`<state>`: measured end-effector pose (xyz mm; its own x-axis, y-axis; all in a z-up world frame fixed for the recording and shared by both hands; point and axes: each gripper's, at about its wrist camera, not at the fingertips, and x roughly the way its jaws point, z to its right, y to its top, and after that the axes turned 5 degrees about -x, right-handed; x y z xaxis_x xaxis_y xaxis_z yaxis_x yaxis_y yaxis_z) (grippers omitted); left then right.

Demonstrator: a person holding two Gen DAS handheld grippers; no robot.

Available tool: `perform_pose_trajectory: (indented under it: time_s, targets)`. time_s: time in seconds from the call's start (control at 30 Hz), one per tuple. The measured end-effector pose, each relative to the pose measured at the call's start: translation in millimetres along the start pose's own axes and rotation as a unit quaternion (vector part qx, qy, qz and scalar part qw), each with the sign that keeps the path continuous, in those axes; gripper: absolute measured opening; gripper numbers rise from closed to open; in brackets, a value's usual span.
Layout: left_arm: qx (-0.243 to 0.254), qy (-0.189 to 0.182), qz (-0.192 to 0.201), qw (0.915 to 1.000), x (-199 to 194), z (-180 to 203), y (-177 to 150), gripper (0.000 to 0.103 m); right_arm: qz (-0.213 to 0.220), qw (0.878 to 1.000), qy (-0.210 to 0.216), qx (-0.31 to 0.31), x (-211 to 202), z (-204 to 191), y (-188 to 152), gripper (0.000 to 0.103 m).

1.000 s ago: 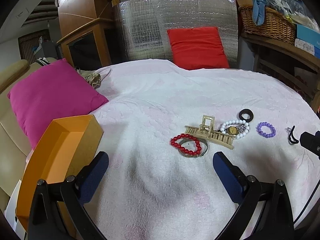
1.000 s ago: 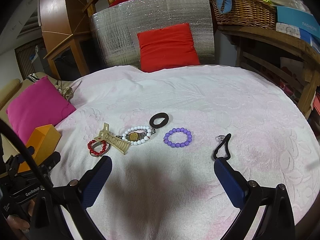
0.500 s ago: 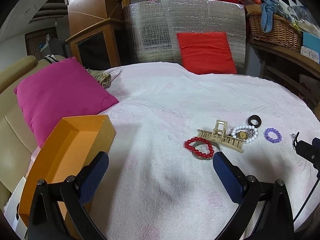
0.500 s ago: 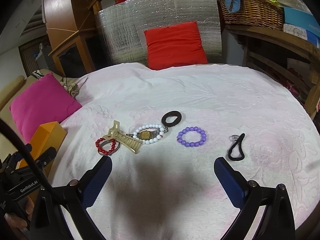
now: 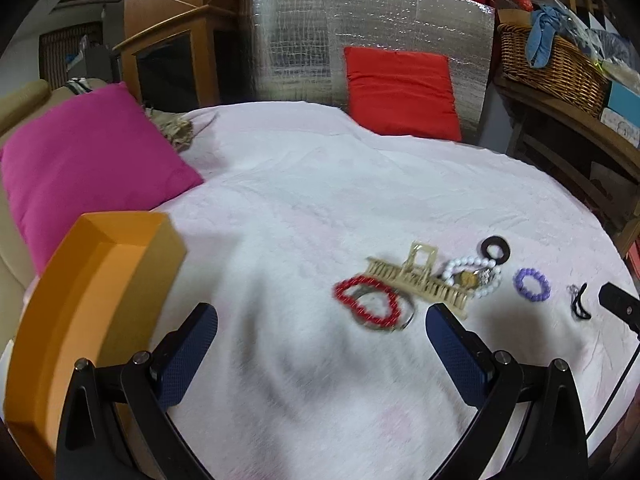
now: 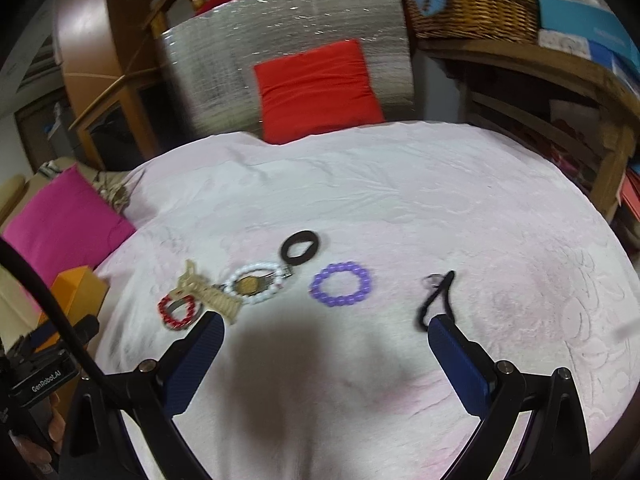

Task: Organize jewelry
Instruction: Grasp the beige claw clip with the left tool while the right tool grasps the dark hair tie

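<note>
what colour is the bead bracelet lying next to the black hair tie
Purple bracelet, seen best in the right wrist view.

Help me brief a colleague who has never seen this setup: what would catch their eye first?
Probably the cluster of jewelry mid-cloth: a red bead bracelet beside a beige hair claw, then a white bead bracelet and a purple bead bracelet further right. An orange box stands at the left edge, near a pink cushion. Both the left gripper and right gripper are open and hold nothing.
</note>
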<state>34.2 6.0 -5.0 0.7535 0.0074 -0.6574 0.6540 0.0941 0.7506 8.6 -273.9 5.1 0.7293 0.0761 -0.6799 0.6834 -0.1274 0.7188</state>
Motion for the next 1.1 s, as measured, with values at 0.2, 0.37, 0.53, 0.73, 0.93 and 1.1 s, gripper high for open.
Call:
perform_pose_trajectory:
  time_s: [0.2,0.37,0.53,0.73,0.93,1.1]
  targets:
    - [0.036,-0.026,0.002,0.999,33,37,12,0.103,-0.01,0.999,-0.005,0.034,10,26,9,0.103]
    - [0.053,-0.035,-0.036,0.9973,71,55,14,0.103,-0.017,0.998,-0.001,0.066,17,50,17,0.103]
    - [0.063,-0.049,-0.051,0.9955,90,57,16,0.102,-0.02,0.997,-0.017,0.073,25,68,26,0.103]
    - [0.071,-0.095,-0.081,0.9896,101,64,16,0.054,-0.034,0.996,-0.011,0.086,43,94,36,0.086]
    - [0.062,-0.123,-0.095,0.9859,106,62,14,0.036,-0.07,0.995,0.044,0.049,83,65,44,0.073]
    - [0.075,-0.126,-0.081,0.9859,98,63,16,0.028,-0.087,0.993,0.071,0.026,120,29,52,0.061]
